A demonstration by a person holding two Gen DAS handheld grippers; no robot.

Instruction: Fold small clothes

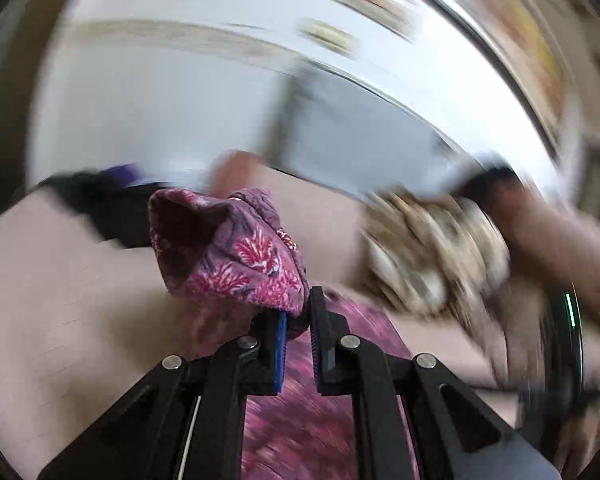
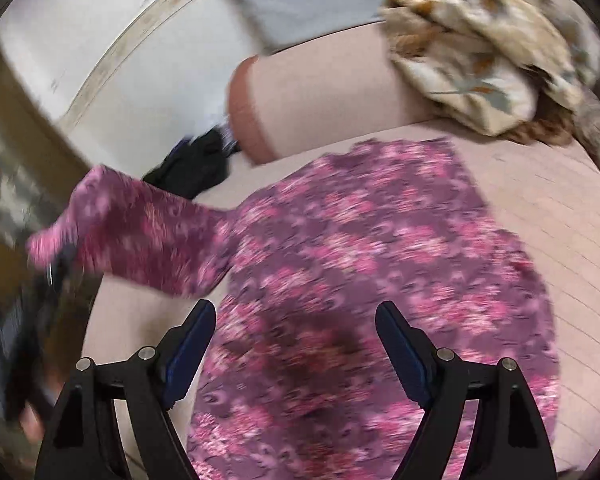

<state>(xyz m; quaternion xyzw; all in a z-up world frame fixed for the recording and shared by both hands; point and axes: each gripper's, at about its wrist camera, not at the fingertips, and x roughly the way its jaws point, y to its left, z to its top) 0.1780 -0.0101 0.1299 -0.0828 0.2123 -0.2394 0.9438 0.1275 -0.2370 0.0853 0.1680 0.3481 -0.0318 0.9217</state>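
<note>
Left hand-held gripper (image 1: 298, 320) is clamped on a sleeve of the pink floral garment (image 2: 372, 248), lifted. Right hand-held gripper (image 2: 296, 344) stands wide, empty, above the garment spread on the sofa (image 2: 540, 208). Beyond: patterned cloth pile (image 2: 488, 40).

The garment (image 2: 372, 248) is mauve-purple with a dense print of pink and white floral sprays; its sleeve (image 2: 140, 232), reaching toward 9 o'clock in the right wrist view, carries the same print. It lies on a pale dusty-pink sofa (image 2: 540, 208) whose armrest (image 2: 300, 96) has a darker salmon edge. At 1 o'clock sits a crumpled cloth (image 2: 484, 40) in cream and tan with brown and grey-blue leaf shapes. A black bundle (image 2: 196, 164) lies at 10 o'clock. Both tongs, left (image 1: 298, 320) and right (image 2: 296, 344), are black with blue pads.
</note>
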